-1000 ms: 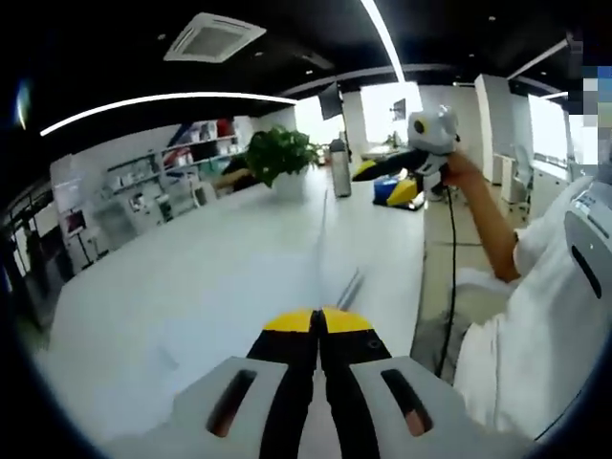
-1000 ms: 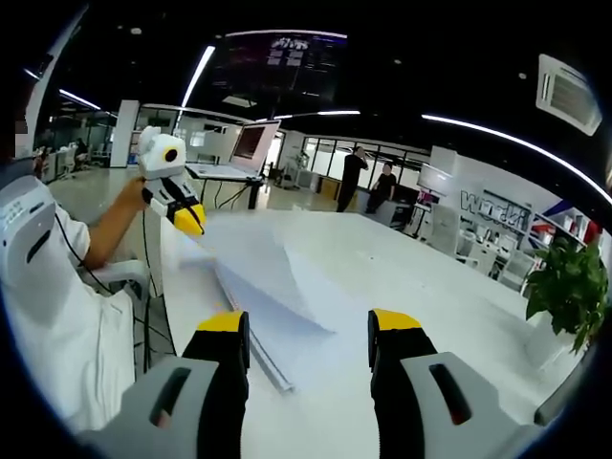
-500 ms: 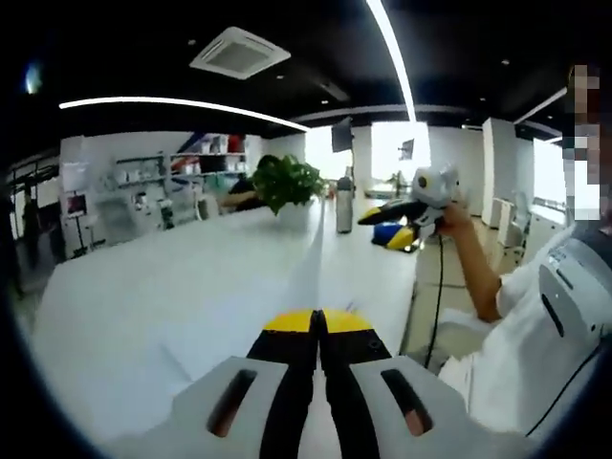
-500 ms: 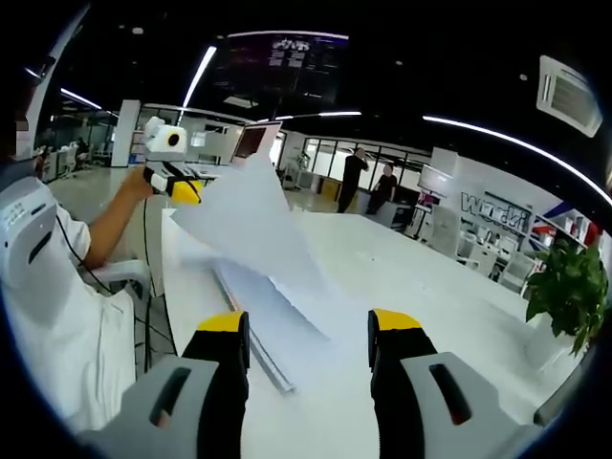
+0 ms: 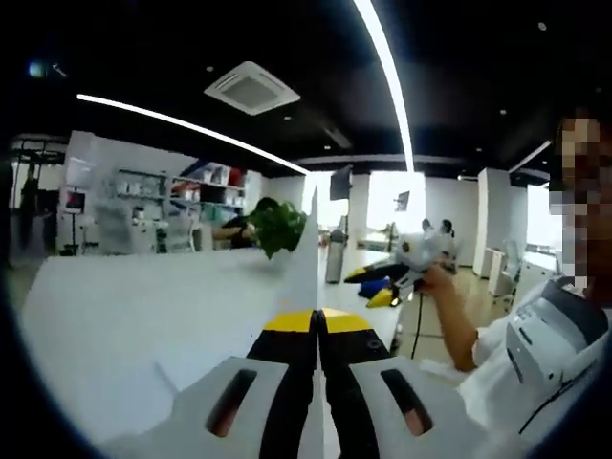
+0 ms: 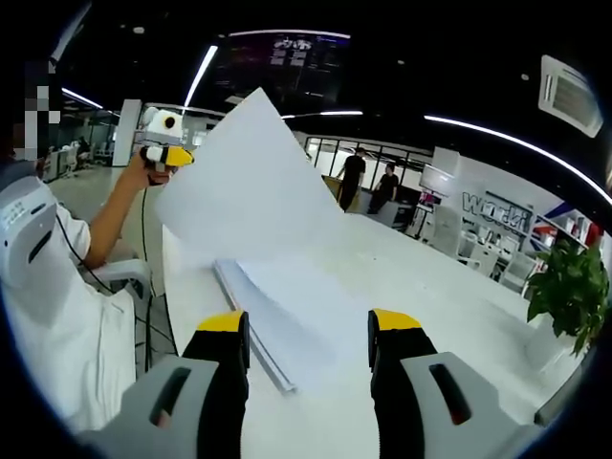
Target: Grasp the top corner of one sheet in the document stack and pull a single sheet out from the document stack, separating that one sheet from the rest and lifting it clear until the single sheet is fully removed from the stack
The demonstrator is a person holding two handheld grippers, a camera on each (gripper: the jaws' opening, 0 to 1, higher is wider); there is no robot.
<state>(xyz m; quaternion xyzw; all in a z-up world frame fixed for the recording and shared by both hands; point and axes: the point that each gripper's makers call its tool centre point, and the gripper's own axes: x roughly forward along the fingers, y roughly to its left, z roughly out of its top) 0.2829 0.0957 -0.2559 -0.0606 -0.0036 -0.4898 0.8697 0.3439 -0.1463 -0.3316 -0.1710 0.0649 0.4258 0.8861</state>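
In the right gripper view, a white sheet (image 6: 251,186) is held up by its top corner in my left gripper (image 6: 178,156), which is shut on it at upper left. The sheet's lower edge hangs close to the document stack (image 6: 282,320) lying flat on the white table (image 6: 421,277); I cannot tell whether they touch. My right gripper (image 6: 311,325) stands open just in front of the stack, with nothing between its jaws. In the left gripper view the sheet (image 5: 309,244) rises edge-on from my shut left gripper (image 5: 318,320), and the right gripper (image 5: 375,287) shows in a hand at right.
A potted plant (image 6: 566,282) stands at the table's far end, also the plant (image 5: 280,227) in the left gripper view. The person in white (image 6: 43,287) sits at the table's near side. Two people (image 6: 352,177) stand far behind. Shelves (image 5: 191,206) line the wall.
My left gripper has risen and carried the sheet's corner up, so the sheet has lifted from a low curl over the stack to a steep hang. The right gripper has stayed still and open.
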